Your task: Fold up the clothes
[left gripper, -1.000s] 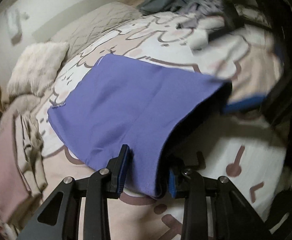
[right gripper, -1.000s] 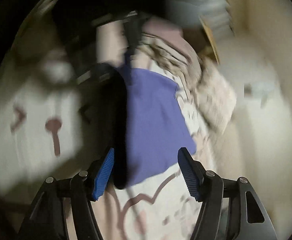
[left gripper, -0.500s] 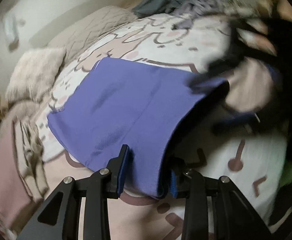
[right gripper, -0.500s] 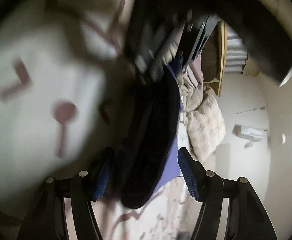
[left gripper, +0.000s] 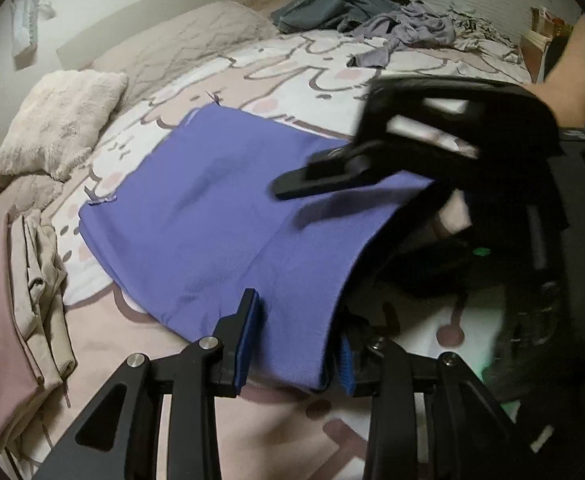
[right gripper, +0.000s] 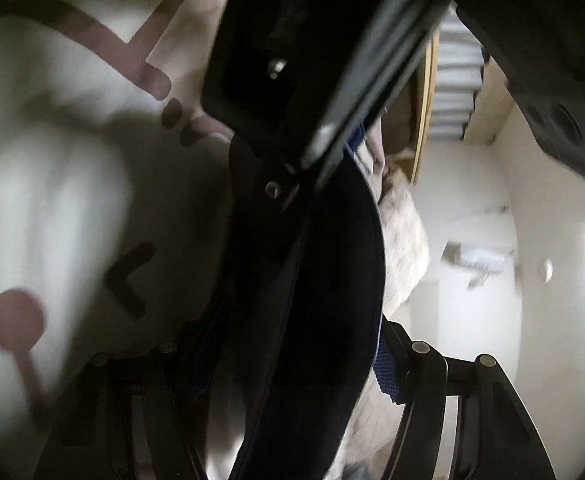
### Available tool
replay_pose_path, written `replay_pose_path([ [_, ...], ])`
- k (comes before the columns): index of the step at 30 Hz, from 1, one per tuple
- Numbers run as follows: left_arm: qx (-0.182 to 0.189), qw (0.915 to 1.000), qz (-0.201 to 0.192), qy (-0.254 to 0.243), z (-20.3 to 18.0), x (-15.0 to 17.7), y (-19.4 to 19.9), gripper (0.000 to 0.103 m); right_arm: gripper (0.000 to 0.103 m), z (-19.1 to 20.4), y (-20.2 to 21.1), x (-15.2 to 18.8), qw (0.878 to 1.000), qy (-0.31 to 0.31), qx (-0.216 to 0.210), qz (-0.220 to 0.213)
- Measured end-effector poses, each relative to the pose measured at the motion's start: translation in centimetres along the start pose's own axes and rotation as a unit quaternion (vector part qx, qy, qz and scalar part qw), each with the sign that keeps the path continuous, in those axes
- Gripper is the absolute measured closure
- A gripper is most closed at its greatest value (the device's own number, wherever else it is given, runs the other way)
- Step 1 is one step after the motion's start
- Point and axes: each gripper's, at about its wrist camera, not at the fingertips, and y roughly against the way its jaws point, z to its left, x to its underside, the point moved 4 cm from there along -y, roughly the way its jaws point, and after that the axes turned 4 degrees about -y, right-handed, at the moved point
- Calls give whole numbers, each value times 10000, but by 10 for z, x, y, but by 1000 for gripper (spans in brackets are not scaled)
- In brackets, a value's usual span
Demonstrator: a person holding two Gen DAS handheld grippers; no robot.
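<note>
Garment: the blue cloth (left gripper: pixel 220 216) lies on the patterned bedsheet (left gripper: pixel 300 64), flat at its far end and lifted along the near and right edges into a raised fold.
Left gripper (left gripper: pixel 294 344): its fingers stand a moderate way apart with the near hem of the cloth bunched between them; the blue pads touch the cloth on both sides, so you appear to hold that hem.
Right gripper (left gripper: pixel 288 190): seen from the left wrist it reaches in over the right side of the cloth, blurred. In its own view dark cloth fills the gap between the fingers (right gripper: pixel 386 364); whether they pinch it or only straddle it you cannot tell.
Step in hand: judged from the lifted edge, you are carrying one side of the cloth over the flat part.
Doing it well: keep both held corners level and the edge between them taut, and lay it parallel to the far hem so no crease is trapped.
Surroundings: a folded stack (left gripper: pixel 16 308) sits at the left of the bed, a loose heap of clothes (left gripper: pixel 372 16) at its far end, and a fluffy pillow (left gripper: pixel 60 124) beside the wall.
</note>
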Motion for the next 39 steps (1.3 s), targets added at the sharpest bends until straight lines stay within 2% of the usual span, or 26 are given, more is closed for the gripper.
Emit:
replay_pose_path([
  [1, 57, 10000, -35, 67, 4, -1, 5, 68, 63, 2, -4, -2, 9999, 104, 11, -44],
  [2, 105, 9998, -113, 158, 10, -3, 11, 68, 74, 4, -7, -3, 9998, 174, -3, -72],
  [3, 154, 9994, -190, 248, 16, -5, 17, 68, 77, 5, -8, -3, 9998, 197, -40, -96],
  [5, 251, 9982, -344, 429, 28, -9, 28, 61, 82, 4, -5, -1, 9996, 198, -175, -135],
  [6, 299, 9973, -421, 519, 33, -11, 34, 42, 82, 2, -2, 0, 9994, 176, -232, -166],
  [7, 348, 9963, -498, 609, 39, -13, 40, 32, 83, -5, 0, 2, 9995, 112, -235, -183],
  [12, 589, 9887, -881, 1057, 69, -23, 69, 34, 85, -38, 5, 8, 9993, -222, -253, -155],
  [15, 1543, 9782, -939, 1025, 62, -31, 91, 35, 85, -50, 7, 18, 9992, -306, -246, -60],
  [16, 1561, 9788, -958, 920, 59, -31, 97, 35, 85, -52, 9, 21, 9992, -310, -267, -43],
  [18, 1450, 9815, -980, 778, 54, -33, 108, 35, 85, -53, 13, 28, 9990, -296, -333, -3],
  [20, 1238, 9830, -1046, 858, 59, -33, 113, 35, 85, -52, 20, 34, 9986, -268, -444, 38],
  [21, 982, 9847, -1089, 947, 64, -34, 113, 35, 85, -53, 23, 36, 9985, -264, -484, 29],
  [23, 177, 9880, -1020, 1149, 80, -35, 102, 35, 85, -54, 33, 38, 9981, -249, -569, -5],
  [25, -532, 9871, -891, 1223, 89, -38, 87, 35, 85, -58, 47, 40, 9972, -286, -696, -17],
  [27, -1001, 9854, -772, 1139, 92, -40, 72, 35, 85, -63, 64, 41, 9958, -330, -854, -31],
  [30, -1269, 9875, -594, 722, 83, -44, 47, 35, 85, -73, 96, 44, 9925, -390, -1161, -52],
  [33, -922, 9953, -268, 108, 60, -35, 22, 35, 85, -81, 124, 46, 9886, -401, -1449, -52],
  [34, -693, 9974, -173, -102, 50, -29, 15, 35, 85, -82, 126, 48, 9860, -487, -1597, 6],
  [37, -184, 9986, 135, -469, 27, -11, -2, 35, 85, -86, 132, 54, 9756, -764, -2049, 191],
  [39, -133, 9978, 261, -588, 21, -3, -12, 35, 85, -88, 137, 57, 9669, -947, -2347, 314],
])
